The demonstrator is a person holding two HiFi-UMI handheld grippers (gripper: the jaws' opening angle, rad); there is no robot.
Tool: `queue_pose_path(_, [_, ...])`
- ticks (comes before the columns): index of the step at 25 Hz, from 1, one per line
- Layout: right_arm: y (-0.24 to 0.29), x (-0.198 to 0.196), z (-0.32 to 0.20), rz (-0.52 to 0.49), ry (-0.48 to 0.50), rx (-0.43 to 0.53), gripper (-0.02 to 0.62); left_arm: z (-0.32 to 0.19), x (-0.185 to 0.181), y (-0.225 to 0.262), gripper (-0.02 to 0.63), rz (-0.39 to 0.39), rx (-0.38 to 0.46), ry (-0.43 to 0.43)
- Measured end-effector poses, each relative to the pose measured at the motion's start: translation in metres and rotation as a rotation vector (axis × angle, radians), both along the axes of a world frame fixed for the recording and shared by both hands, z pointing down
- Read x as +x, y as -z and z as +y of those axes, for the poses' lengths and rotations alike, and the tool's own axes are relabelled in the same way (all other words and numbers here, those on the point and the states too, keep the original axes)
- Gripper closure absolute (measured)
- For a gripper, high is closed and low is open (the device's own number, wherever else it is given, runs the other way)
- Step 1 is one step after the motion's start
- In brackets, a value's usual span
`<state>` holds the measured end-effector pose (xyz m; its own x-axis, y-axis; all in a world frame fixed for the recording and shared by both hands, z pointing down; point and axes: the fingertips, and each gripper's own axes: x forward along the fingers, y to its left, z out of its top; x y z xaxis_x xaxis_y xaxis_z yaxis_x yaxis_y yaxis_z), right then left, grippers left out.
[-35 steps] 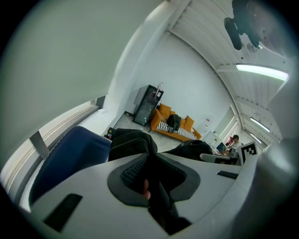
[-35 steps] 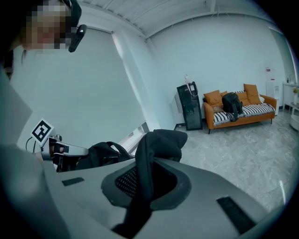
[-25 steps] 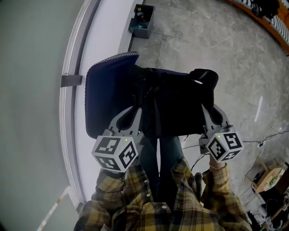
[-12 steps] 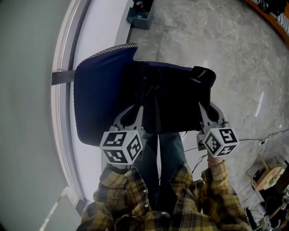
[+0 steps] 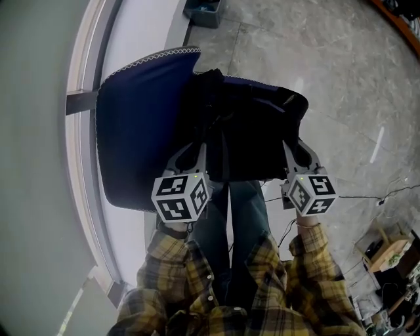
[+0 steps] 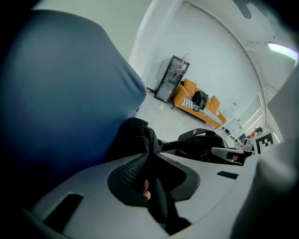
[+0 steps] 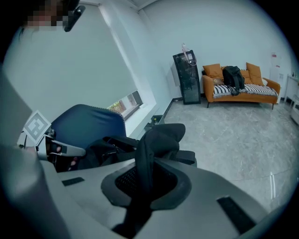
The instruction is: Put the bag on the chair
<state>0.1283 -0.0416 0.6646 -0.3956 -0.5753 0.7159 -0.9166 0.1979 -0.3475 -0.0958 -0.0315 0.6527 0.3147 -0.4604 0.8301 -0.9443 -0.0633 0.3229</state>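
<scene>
A black bag (image 5: 246, 131) hangs between my two grippers, over the seat side of a dark blue chair (image 5: 134, 131). My left gripper (image 5: 197, 154) is shut on the bag's left strap (image 6: 149, 186), close against the blue backrest (image 6: 60, 88). On the other side, my right gripper (image 5: 293, 152) is shut on the bag's right strap (image 7: 145, 163). In the right gripper view the bag (image 7: 103, 151) sags between both grippers in front of the chair (image 7: 86, 123). The chair's seat is hidden under the bag.
A white window sill (image 5: 138, 39) and frame run along the left, behind the chair. A small blue box (image 5: 203, 10) sits on the floor at the top. Cables (image 5: 367, 197) trail over the grey floor at right. An orange sofa (image 7: 238, 86) and a dark cabinet (image 7: 187, 77) stand far off.
Both grippers and the bag have shifted up and slightly left, so the bag lies further over the chair. The chair's backrest fills more of the head view.
</scene>
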Motion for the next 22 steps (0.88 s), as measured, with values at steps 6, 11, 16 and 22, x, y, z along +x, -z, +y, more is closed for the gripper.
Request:
queue_pose_path(6, [-0.01,-0.011,0.0,0.039,0.051,0.006,0.555,-0.001,-0.006,-0.021,0.545,-0.036,-0.003,0.004])
queue_pose_path(11, [-0.018,-0.012,-0.006,0.049,0.024,-0.001,0.555,-0.008,-0.003,-0.032,0.545,-0.034,0.005,-0.003])
queue_pose_path(16, [-0.03,-0.009,-0.012,0.075,0.029,0.003,0.554,-0.018,0.002,-0.045,0.545,-0.036,0.008,0.0])
queue_pose_path(22, [-0.048,0.002,-0.006,0.131,0.043,-0.022,0.551,-0.015,0.011,-0.057,0.543,-0.045,0.034,-0.002])
